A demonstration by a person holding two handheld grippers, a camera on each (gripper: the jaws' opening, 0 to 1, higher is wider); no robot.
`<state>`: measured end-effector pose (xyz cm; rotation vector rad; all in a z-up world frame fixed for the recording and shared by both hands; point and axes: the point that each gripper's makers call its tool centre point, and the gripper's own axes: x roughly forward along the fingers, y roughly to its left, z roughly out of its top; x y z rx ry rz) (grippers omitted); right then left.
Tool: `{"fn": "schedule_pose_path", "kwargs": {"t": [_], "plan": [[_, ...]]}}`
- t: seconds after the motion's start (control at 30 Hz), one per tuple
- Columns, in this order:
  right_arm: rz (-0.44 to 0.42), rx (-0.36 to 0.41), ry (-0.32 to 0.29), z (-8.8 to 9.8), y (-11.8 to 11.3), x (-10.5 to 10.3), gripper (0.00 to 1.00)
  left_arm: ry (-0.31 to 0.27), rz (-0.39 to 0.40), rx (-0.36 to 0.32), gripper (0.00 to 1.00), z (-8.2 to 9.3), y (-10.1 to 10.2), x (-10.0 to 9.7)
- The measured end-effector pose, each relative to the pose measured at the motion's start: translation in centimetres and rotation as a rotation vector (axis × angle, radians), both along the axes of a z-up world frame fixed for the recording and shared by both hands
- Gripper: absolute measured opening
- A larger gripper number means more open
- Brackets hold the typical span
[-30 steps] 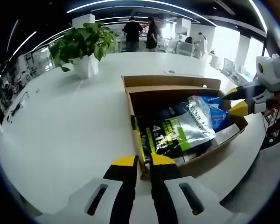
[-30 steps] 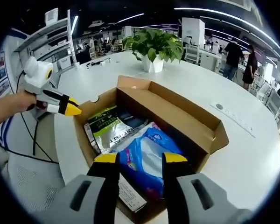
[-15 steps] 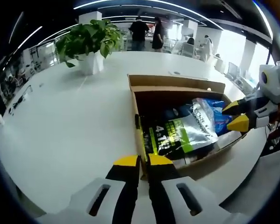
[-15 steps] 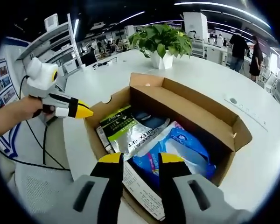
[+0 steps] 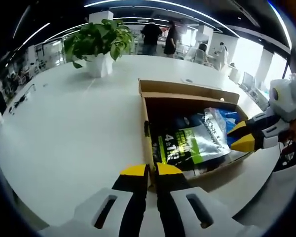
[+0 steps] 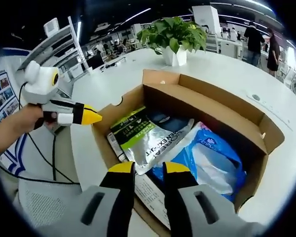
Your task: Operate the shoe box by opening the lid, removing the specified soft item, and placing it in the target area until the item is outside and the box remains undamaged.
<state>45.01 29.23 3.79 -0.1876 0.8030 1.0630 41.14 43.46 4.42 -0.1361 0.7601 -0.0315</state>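
On the white table (image 5: 64,128), your open cardboard shoe box (image 6: 207,106) hides its floor under soft packets, and what lies below them can't be made out. A crinkly silver-and-green foil pouch (image 6: 143,138) lies flat, its long axis running along the box toward the plant-side end; a glossy blue plastic bag (image 6: 212,163) lies beside it, touching. Your left gripper (image 5: 147,170) has its jaws nearly together at the box's near wall; whether it pinches the cardboard is unclear. Your right gripper (image 6: 149,168) has its jaws slightly parted, empty, above the pouch's edge. A leafy potted plant (image 5: 96,42) stands well apart.
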Motion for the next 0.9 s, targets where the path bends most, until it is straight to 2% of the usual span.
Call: {"fn": "schedule_pose_path", "kwargs": {"t": [0.33,0.53,0.9], "plan": [[-0.009,-0.018,-0.007,0.0,-0.1,0.1,0.17,-0.006,0.001,-0.004,0.03,0.0,0.0,0.0],[0.001,-0.002,-0.011,0.7,0.4,-0.1,0.17,-0.010,0.005,-0.010,0.03,0.0,0.0,0.0],[-0.016,-0.033,0.012,-0.5,0.5,0.6,0.16,-0.014,0.007,-0.021,0.03,0.0,0.0,0.0]]}}
